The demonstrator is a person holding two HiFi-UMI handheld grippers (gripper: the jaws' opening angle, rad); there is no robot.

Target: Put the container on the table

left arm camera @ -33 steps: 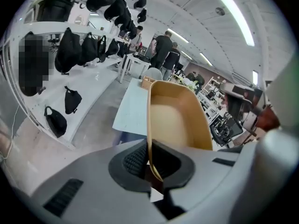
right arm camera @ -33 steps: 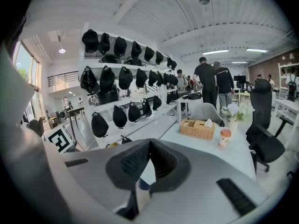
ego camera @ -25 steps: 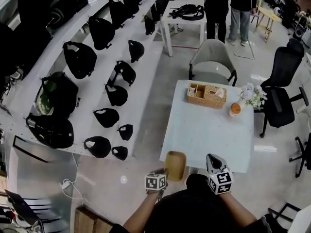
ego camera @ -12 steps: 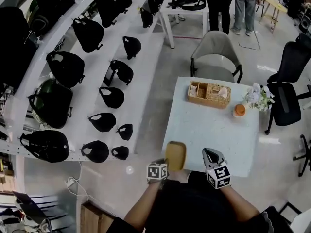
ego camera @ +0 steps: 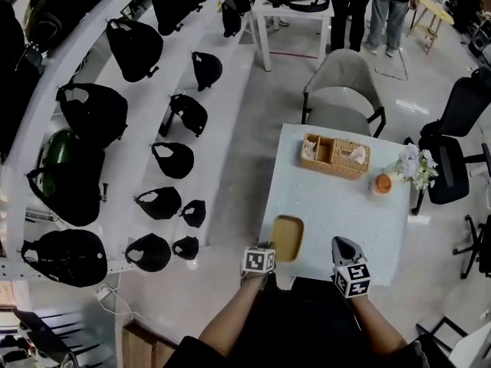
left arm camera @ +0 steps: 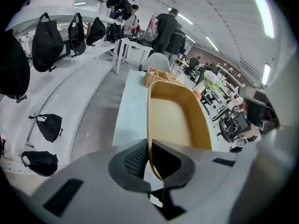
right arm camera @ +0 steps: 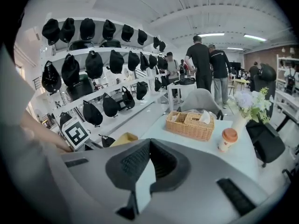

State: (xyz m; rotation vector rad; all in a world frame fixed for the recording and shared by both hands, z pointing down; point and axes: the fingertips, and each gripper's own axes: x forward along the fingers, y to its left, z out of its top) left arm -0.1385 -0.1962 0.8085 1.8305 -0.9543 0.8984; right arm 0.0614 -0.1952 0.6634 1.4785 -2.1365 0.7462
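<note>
1. Both grippers and the container [ego camera: 287,238] have come forward and down since a second ago. The container was then short of the desk's near edge, over the floor. Now it overlaps the near left corner of the desk [ego camera: 337,205] in the head view.
2. The left gripper [ego camera: 269,252] is clamped on the container, its jaws pinching the thin wall at the near left corner. In the left gripper view the tan wall runs straight up out of the closed jaws.
3. The container hangs ahead and to the right of the left gripper. Its long axis points away from the person, roughly along the desk's left edge. The open side faces up.
4. I cannot tell whether its base touches the desk yet. It looks just above or just on the surface.
5. The right gripper [ego camera: 342,245] is closed on nothing. It sits over the desk's near edge, well apart from the container, so the left one carries the job alone.
6. The wicker basket [ego camera: 335,156], cup [ego camera: 381,183] and flowers [ego camera: 414,163] stand at the far side, well apart from the landing spot.
7. My judgement: lower it a little further in from the corner, then let go.
</note>
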